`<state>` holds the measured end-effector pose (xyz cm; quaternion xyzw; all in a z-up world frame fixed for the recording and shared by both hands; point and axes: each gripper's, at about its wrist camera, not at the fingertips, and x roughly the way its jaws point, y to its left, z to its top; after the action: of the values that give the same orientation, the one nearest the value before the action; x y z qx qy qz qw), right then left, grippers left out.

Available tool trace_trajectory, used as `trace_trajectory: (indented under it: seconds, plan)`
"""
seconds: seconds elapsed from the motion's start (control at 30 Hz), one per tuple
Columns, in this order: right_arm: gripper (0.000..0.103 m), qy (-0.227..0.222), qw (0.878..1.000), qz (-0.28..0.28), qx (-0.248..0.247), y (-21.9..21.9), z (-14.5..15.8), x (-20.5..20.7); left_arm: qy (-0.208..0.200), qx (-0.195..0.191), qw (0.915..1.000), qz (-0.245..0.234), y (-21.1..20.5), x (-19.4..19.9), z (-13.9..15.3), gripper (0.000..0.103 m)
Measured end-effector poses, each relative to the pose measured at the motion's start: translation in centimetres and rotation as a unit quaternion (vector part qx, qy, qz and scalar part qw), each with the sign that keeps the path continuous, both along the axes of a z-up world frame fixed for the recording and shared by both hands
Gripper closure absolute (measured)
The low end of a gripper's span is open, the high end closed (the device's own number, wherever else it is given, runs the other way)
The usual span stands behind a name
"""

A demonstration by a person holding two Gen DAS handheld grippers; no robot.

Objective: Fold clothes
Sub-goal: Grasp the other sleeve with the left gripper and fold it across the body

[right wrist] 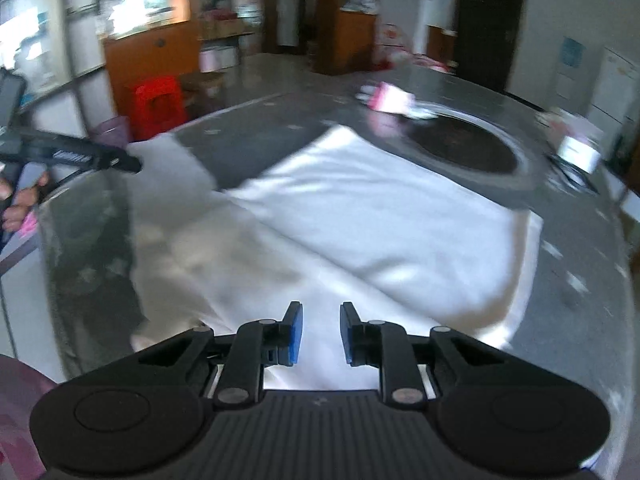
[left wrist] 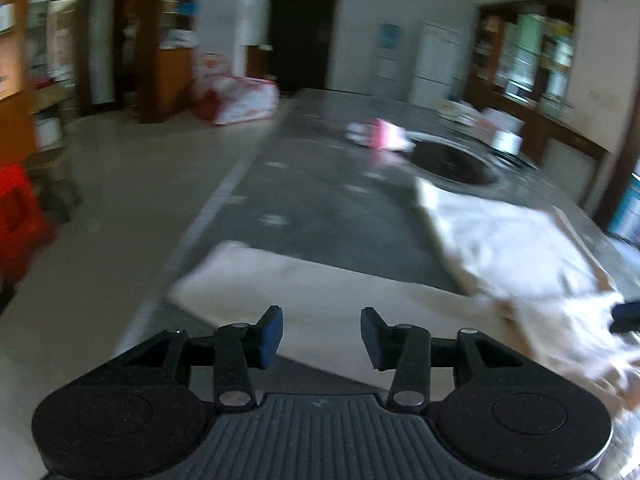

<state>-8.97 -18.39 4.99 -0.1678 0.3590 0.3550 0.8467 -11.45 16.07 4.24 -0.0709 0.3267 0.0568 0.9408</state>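
A white garment (right wrist: 360,216) lies spread on the grey table (right wrist: 280,136), with one part folded over and a sleeve reaching left. In the left wrist view the same garment (left wrist: 500,248) covers the table's near right. My left gripper (left wrist: 322,334) is open and empty just above the cloth's near edge. My right gripper (right wrist: 321,332) is open and empty over the garment's near part. The left gripper's tip (right wrist: 100,156) shows at the left of the right wrist view, and the right gripper's tip (left wrist: 626,314) at the right edge of the left wrist view.
A dark round recess (right wrist: 464,148) sits in the table beyond the garment. A pink and white packet (right wrist: 390,100) lies at the far side. Boxes and a white tub (left wrist: 504,138) stand at the far right. A red stool (right wrist: 158,104) stands on the floor left of the table.
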Motion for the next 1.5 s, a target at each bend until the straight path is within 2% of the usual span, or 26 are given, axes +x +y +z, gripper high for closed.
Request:
trace_trajectory:
  seconds: [0.17, 0.3, 0.6, 0.7, 0.73, 0.77, 0.83, 0.9, 1.03, 1.2, 1.33, 1.5]
  plan:
    - [0.083, -0.001, 0.997, 0.072, -0.002, 4.6, -0.5, -0.1, 0.0, -0.003, 0.998, 0.063, 2.8, -0.1, -0.2, 0.05]
    - [0.084, 0.017, 0.995, 0.099, -0.017, 6.9, -2.0, -0.1, 0.005, -0.002, 0.996, 0.089, 4.0, 0.3, -0.7, 0.049]
    - [0.083, -0.004, 0.995, 0.094, -0.011, 6.1, -0.3, -1.0, 0.01, -0.023, 0.9944, 0.103, 4.9, 2.1, -1.6, 0.051]
    - [0.083, -0.01, 0.996, 0.084, -0.005, 5.3, 0.4, -1.3, 0.016, -0.03, 0.9929, 0.114, 5.1, 2.6, -2.0, 0.067]
    - [0.083, -0.012, 0.997, 0.08, -0.003, 5.1, 0.6, -1.3, 0.016, -0.025, 0.9926, 0.118, 5.1, 2.7, -2.1, 0.081]
    - [0.083, -0.014, 0.997, 0.077, -0.002, 4.8, 0.7, -1.5, 0.014, -0.024, 0.9923, 0.121, 5.1, 2.7, -2.1, 0.089]
    - [0.083, -0.017, 0.997, 0.07, 0.001, 4.2, 1.1, -1.6, 0.008, -0.032, 0.9913, 0.127, 5.2, 2.5, -1.9, 0.096]
    - [0.083, -0.023, 0.998, 0.059, 0.006, 3.4, 1.5, -1.7, -0.007, -0.042, 0.9914, 0.124, 5.1, 2.2, -1.2, 0.097]
    - [0.083, -0.028, 0.999, 0.035, 0.018, 2.0, 2.0, -1.4, -0.049, -0.073, 0.9929, 0.08, 3.5, 1.6, 1.6, 0.098]
    - [0.083, -0.035, 0.999, 0.007, 0.033, 0.3, 2.4, -1.2, -0.083, -0.114, 0.9898, -0.021, -0.9, 1.8, 5.2, 0.098]
    - [0.083, -0.038, 0.998, -0.017, 0.042, -1.4, 2.6, -1.3, -0.097, -0.141, 0.9791, -0.11, -5.7, 2.4, 7.3, 0.098]
    - [0.083, -0.038, 0.997, -0.049, 0.053, -3.7, 2.6, -1.5, -0.094, -0.164, 0.9604, -0.204, -11.5, 2.9, 8.3, 0.098]
